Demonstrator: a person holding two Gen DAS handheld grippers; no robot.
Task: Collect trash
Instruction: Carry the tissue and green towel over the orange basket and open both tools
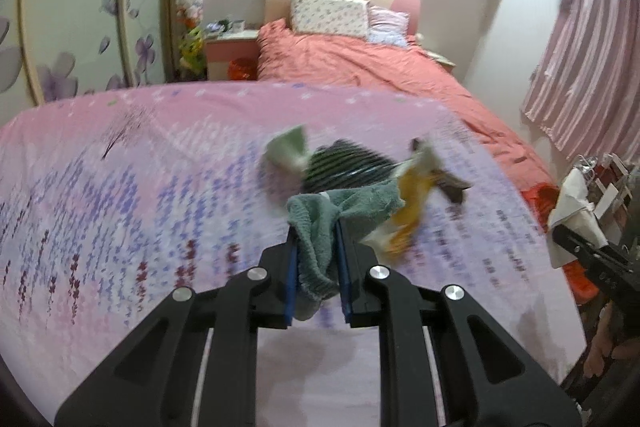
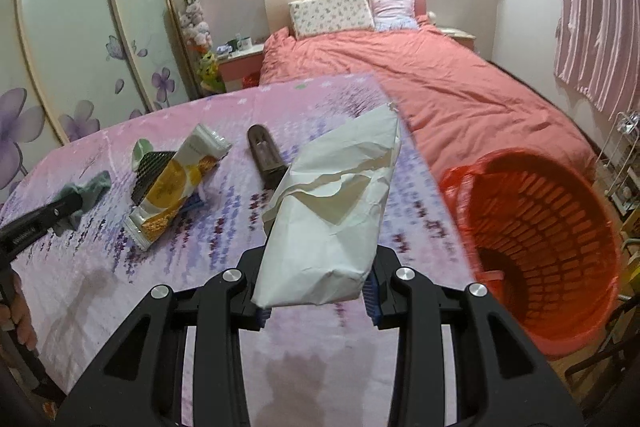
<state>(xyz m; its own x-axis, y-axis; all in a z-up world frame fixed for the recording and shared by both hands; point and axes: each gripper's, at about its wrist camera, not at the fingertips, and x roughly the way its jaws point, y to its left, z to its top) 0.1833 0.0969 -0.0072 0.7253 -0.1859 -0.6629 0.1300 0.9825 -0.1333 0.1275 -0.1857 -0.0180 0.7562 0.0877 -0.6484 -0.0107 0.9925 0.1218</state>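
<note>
Red-lined orange basket (image 2: 560,247) beside the table (image 2: 120,287), contents unclear

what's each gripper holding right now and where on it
Left gripper is shut on the green cloth, pinching a bunched fold. Right gripper is shut on the white paper bag, clamped at its near end.

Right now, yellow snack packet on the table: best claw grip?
Take the yellow snack packet by its near crimped end, which overhangs the black ribbed object it leans on. Come from the near side, jaws across its flat faces.
</note>
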